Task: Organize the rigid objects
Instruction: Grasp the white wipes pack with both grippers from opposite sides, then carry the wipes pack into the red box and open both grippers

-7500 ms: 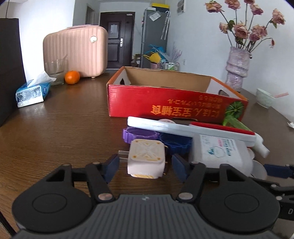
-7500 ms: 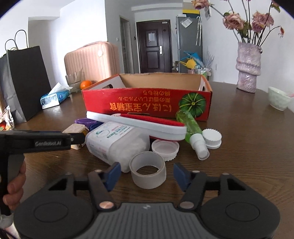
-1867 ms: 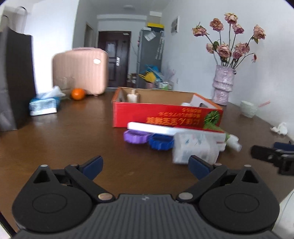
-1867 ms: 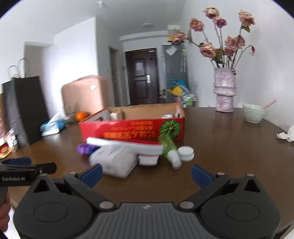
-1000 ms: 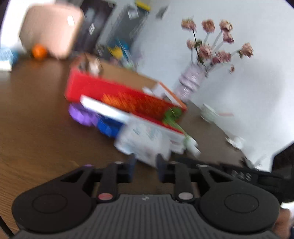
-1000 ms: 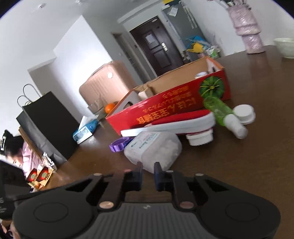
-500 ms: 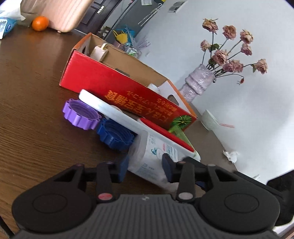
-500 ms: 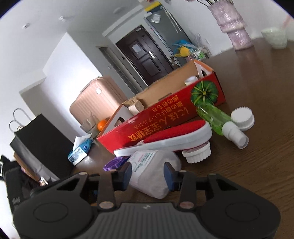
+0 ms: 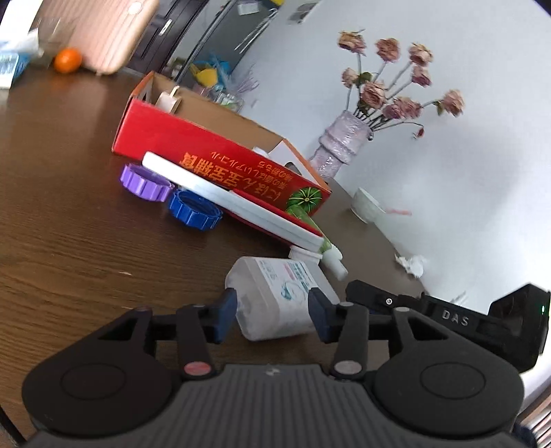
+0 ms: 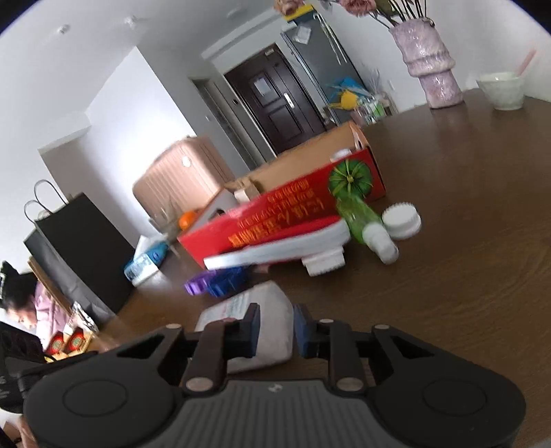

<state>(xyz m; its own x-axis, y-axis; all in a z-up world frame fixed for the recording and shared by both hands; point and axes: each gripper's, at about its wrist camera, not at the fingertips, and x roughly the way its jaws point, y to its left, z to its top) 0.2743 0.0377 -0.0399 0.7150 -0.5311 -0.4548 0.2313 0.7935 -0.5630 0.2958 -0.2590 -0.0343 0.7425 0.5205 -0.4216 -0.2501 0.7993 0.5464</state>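
A white translucent plastic bottle (image 9: 275,293) with a printed label lies on its side, lifted off the wooden table. My left gripper (image 9: 272,315) is shut on one end of it; my right gripper (image 10: 275,329) is shut on the other end (image 10: 265,310). Behind stands the open red cardboard box (image 9: 206,151), with a beige plug adapter (image 9: 168,100) inside. In front of the box lie a white and red brush (image 9: 234,203), a purple lid (image 9: 144,181), a blue lid (image 9: 193,210), a green bottle (image 10: 361,220) and a white cap (image 10: 401,219).
A vase of dried roses (image 9: 341,144) and a pale bowl (image 9: 368,206) stand at the far right. A pink suitcase (image 9: 100,31), an orange (image 9: 67,60) and a tissue pack (image 10: 146,263) are far left. A black paper bag (image 10: 79,251) stands at the left edge.
Both grippers have closed on the white bottle and pulled it toward me, out from under the brush. Earlier the plug adapter and a clear ring went into the box.
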